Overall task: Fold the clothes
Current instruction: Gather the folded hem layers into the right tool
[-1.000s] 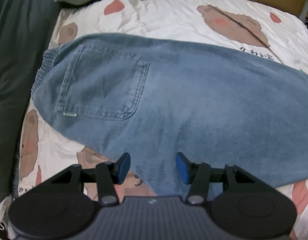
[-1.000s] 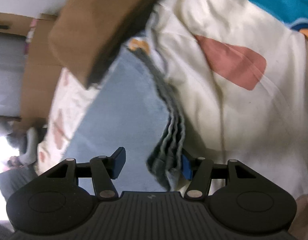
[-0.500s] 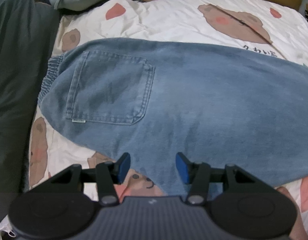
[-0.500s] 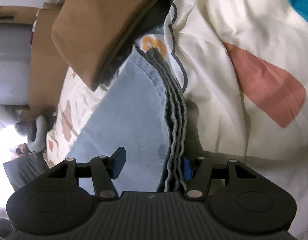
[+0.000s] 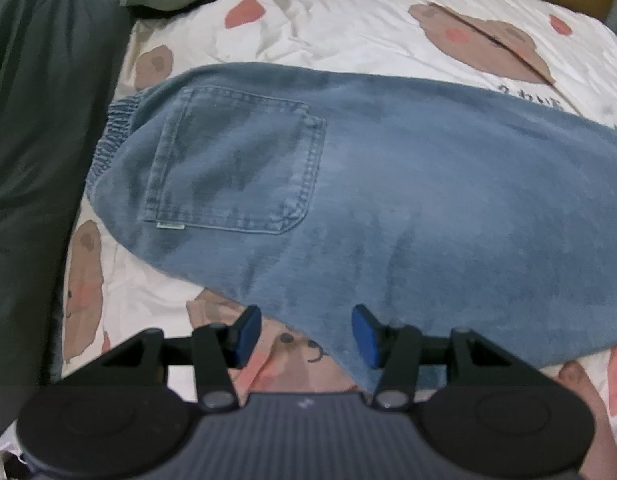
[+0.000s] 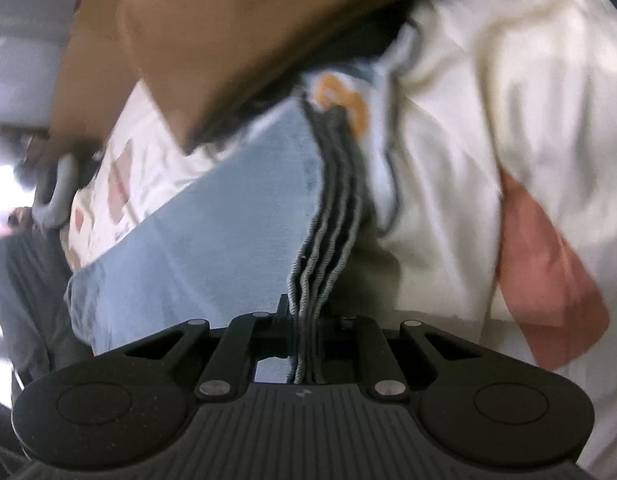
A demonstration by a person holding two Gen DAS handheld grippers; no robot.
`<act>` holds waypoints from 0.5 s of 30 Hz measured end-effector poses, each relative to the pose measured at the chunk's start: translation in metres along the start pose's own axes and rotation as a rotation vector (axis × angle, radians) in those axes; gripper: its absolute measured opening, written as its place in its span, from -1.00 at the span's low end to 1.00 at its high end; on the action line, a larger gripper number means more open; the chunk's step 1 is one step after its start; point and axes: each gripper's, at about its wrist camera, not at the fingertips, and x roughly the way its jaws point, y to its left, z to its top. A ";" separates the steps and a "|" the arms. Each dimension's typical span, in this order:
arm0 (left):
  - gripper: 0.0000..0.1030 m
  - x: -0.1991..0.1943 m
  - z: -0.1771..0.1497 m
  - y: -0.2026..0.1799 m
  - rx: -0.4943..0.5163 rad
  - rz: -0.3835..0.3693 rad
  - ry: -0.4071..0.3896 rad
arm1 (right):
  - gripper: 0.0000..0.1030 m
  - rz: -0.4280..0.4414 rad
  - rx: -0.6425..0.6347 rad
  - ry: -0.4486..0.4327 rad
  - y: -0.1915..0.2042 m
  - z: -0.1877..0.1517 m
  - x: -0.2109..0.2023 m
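Jeans [image 5: 388, 184] lie flat across the bed [image 5: 348, 28], stacked hems [image 6: 324, 256] between the closing jaws of the right gripper [image 6: 306, 344]; a shallow pinch may drop layers, while the left gripper [image 5: 304, 334], jaws spread, holds nothing.

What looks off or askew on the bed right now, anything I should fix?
Nothing stands out. The jeans lie flat on the bedsheet; the right gripper is closing on their stacked hem edges, and the left gripper is open over the near edge.
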 end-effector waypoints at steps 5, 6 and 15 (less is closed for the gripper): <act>0.03 -0.001 -0.005 -0.001 -0.001 -0.010 -0.009 | -0.81 0.047 -0.038 0.001 0.021 0.009 -0.018; 0.03 0.000 -0.007 -0.001 -0.002 -0.013 -0.007 | -0.81 0.060 -0.028 0.005 0.023 0.010 -0.019; 0.04 0.007 -0.021 0.000 0.001 -0.025 0.013 | -0.67 0.011 0.063 0.086 -0.005 0.008 0.011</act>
